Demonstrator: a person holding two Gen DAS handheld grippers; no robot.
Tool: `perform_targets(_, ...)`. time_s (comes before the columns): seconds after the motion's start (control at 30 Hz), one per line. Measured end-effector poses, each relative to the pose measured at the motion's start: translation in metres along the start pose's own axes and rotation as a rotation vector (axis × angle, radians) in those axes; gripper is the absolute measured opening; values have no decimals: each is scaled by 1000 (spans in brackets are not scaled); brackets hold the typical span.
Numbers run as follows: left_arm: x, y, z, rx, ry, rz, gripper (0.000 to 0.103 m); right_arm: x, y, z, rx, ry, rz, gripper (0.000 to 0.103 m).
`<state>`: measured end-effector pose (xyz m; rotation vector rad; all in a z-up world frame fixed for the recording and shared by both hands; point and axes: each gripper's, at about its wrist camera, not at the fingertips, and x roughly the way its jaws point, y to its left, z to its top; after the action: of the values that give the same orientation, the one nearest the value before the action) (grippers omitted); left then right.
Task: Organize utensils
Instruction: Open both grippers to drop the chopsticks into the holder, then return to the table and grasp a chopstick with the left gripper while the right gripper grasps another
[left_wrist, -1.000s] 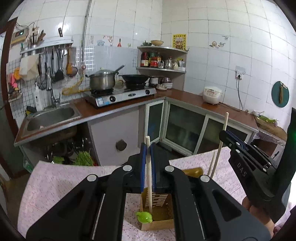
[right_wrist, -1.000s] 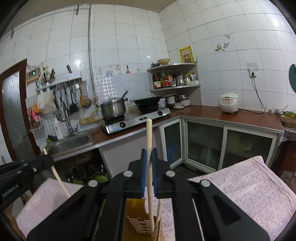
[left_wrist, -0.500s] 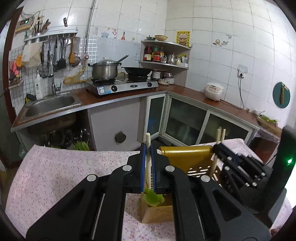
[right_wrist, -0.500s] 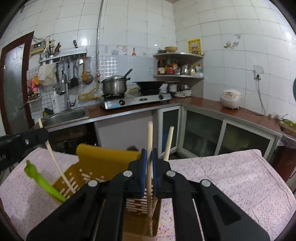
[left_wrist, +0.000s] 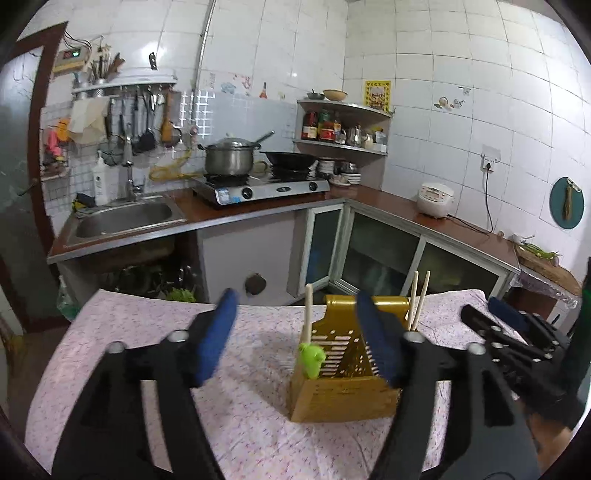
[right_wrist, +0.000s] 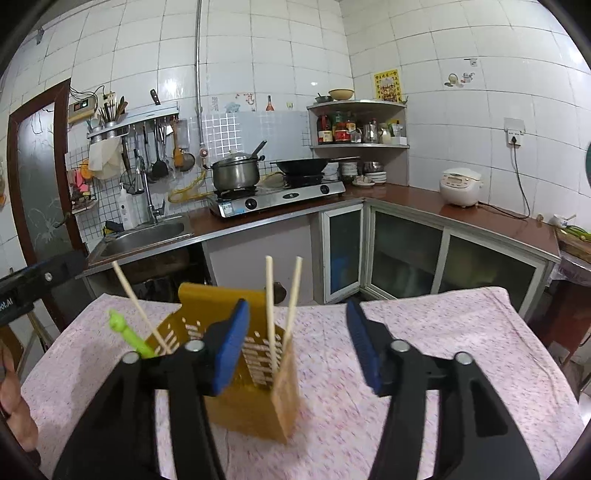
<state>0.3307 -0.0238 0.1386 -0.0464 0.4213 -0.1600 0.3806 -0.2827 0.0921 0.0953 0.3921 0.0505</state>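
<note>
Floral tablecloth (left_wrist: 147, 369), yellow holder (left_wrist: 347, 373) now keeping released chopsticks (right_wrist: 280, 306), both grippers' jaws opening (nothing between them).

My left gripper (left_wrist: 295, 332) is black with blue pads and silver screws. My right gripper (right_wrist: 295, 343) looks identical.

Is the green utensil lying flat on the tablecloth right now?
No, the green utensil stands tilted inside the yellow holder beside a chopstick.

White-tiled walls (left_wrist: 424, 55) enclose an L-shaped brown counter (left_wrist: 399, 206) with a steel sink (left_wrist: 122, 218) and glass-fronted cabinets (right_wrist: 406, 254).
</note>
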Motion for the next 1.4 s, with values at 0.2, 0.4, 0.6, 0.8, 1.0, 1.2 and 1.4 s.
perform_targets(0.2, -30, 13, -24, -22, 41, 20, 95, -33, -20, -24, -2, 78, -29, 69)
perform_targets(0.4, -45, 25, -66, -55, 144, 24, 98, -53, -29, -55, -19, 134, -60, 74)
perform_targets(0.6, -44, 32, -116, -77, 262, 39, 98, -58, -31, -98, -10, 225, -73, 74)
perform_targets(0.8, -35, 30, -163, -40, 352, 52, 97, -57, -21, -139, -42, 293, -77, 74)
perform_targets(1.0, -20, 26, -186, -50, 446, 16, 75, -48, -6, -157, -58, 361, -33, 73)
perform_targets(1.2, -5, 20, -194, -52, 508, -5, 56, -31, 12, -168, -88, 443, 20, 45)
perform_targets(1.4, 6, 19, -200, -58, 564, -11, 36, -19, 27, -173, -101, 481, 54, 41)
